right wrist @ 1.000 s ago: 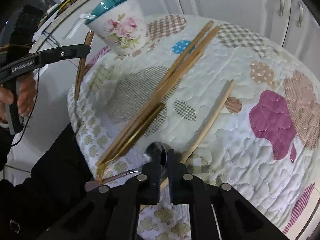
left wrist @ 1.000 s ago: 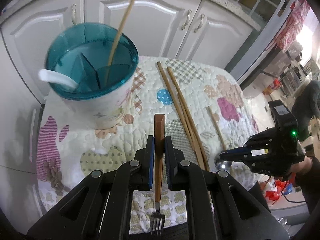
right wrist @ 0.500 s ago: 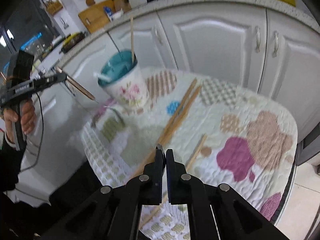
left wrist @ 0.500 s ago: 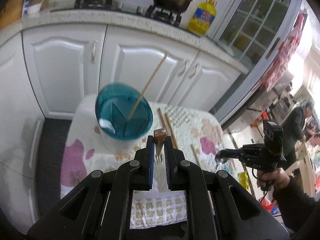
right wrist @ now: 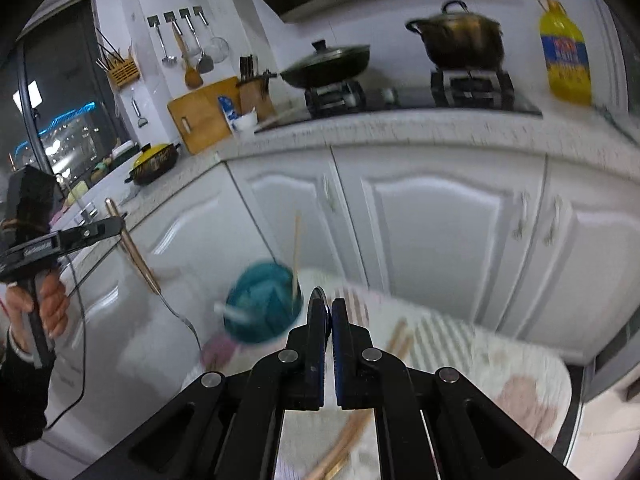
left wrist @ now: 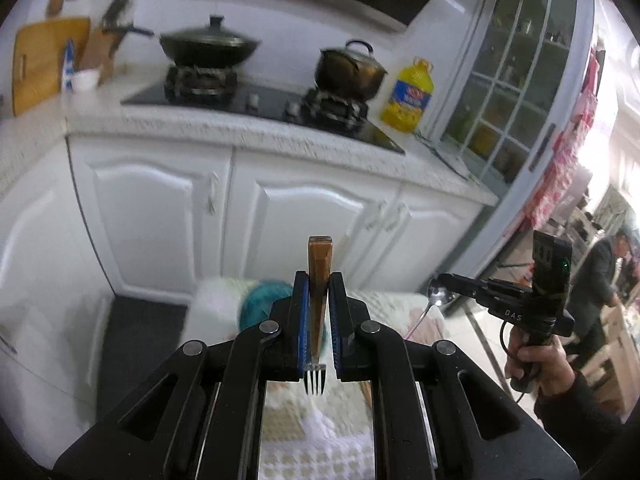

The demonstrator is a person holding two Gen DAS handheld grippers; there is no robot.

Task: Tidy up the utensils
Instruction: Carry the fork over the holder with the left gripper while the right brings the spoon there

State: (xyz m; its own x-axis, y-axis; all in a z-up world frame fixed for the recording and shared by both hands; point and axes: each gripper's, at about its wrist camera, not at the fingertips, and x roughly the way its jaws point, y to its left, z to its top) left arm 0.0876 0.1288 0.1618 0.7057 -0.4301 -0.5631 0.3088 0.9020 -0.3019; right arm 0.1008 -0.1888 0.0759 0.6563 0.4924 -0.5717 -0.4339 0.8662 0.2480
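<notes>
My left gripper [left wrist: 318,280] is shut on a wooden-handled fork [left wrist: 319,264], handle forward, tines toward the camera, high above the table. It also shows in the right wrist view [right wrist: 118,224] with the fork [right wrist: 140,264] hanging down. My right gripper [right wrist: 327,308] is shut on a metal spoon [right wrist: 319,300]; in the left wrist view it [left wrist: 444,280] holds the spoon [left wrist: 436,294] by its bowl. The teal utensil holder [right wrist: 260,308], with one chopstick and a white spoon in it, stands far below. Loose chopsticks [right wrist: 396,340] lie on the quilted table cover [right wrist: 500,364].
White cabinets [right wrist: 440,232] and a speckled counter [right wrist: 400,128] stand behind the small table. On the counter are a wok [left wrist: 208,46], a pot [left wrist: 350,70], a yellow oil bottle [left wrist: 408,96] and a cutting board [left wrist: 44,60]. A person [left wrist: 604,272] stands at far right.
Both grippers have risen far above the table and tilted up to face the counter. Each has carried its utensil along; the holder and table now look small and low.
</notes>
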